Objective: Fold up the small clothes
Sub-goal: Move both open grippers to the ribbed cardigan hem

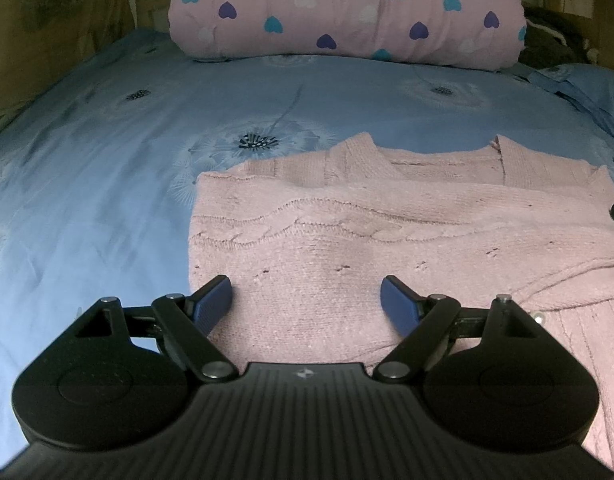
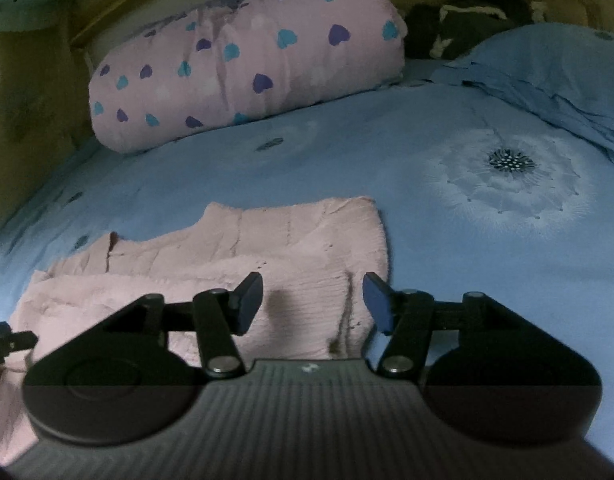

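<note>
Fisheye views from 2 hand-held grippers over a bed. The landmark is the pink knitted sweater, which lies flat on the blue bedsheet with part of its body folded over itself, so that a straight folded edge crosses below the neckline. Cable-knit ridges run across its upper layer.

Left wrist view: the left gripper hangs above the near part of the sweater, its jaws spread wide, with nothing between them; whether the blue pads touch the knit cannot be told. The sweater's left edge lies just beyond the left pad, and a ribbed section shows at the sweater's near right corner. A small dark part at the far right margin, level with the sweater's fold, is probably a tip of the other gripper.

Right wrist view: the right gripper sits over the right edge of the sweater. Its jaws stand partly apart, at a moderate gap, and grip nothing; the cloth lies below and beyond the pads. The right pad lies past the sweater's edge, over bare bedsheet. A dark shadow falls on the knit between the pads.

Beyond the sweater, at the head of the bed, rests a pink quilt roll printed with purple, teal and white hearts. Right of the roll lie a dark bundle and a blue pillow. A white dandelion print marks the sheet right of the sweater.
</note>
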Available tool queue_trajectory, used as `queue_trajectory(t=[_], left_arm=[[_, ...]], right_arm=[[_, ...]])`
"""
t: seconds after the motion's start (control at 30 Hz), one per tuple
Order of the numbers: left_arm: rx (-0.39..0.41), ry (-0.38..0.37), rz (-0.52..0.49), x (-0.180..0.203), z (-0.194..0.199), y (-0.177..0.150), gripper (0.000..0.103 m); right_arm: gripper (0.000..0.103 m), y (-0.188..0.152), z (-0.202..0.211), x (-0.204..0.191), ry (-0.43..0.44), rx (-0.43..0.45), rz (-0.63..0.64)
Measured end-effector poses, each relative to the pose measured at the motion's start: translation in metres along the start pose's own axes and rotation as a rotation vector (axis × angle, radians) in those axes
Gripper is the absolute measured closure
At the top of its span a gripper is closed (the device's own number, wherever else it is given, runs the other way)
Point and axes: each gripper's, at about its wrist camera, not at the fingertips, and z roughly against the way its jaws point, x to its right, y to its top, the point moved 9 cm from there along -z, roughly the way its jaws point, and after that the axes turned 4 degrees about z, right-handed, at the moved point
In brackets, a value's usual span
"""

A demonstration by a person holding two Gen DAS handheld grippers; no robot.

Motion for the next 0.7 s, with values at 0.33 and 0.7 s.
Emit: queue_trajectory(t=[0.33, 0.7], left_arm=[[0.01, 0.025, 0.013, -0.006, -0.008, 0.002, 0.017], [0.003, 0.036, 0.0, -0.009, -0.004, 0.003, 0.011]], right_arm=[[0.087, 0.021, 0.016, -0.01, -0.101, 0.15, 0.092], [0.054, 0.006, 0.012, -0.002, -0.169, 0.051, 0.119]])
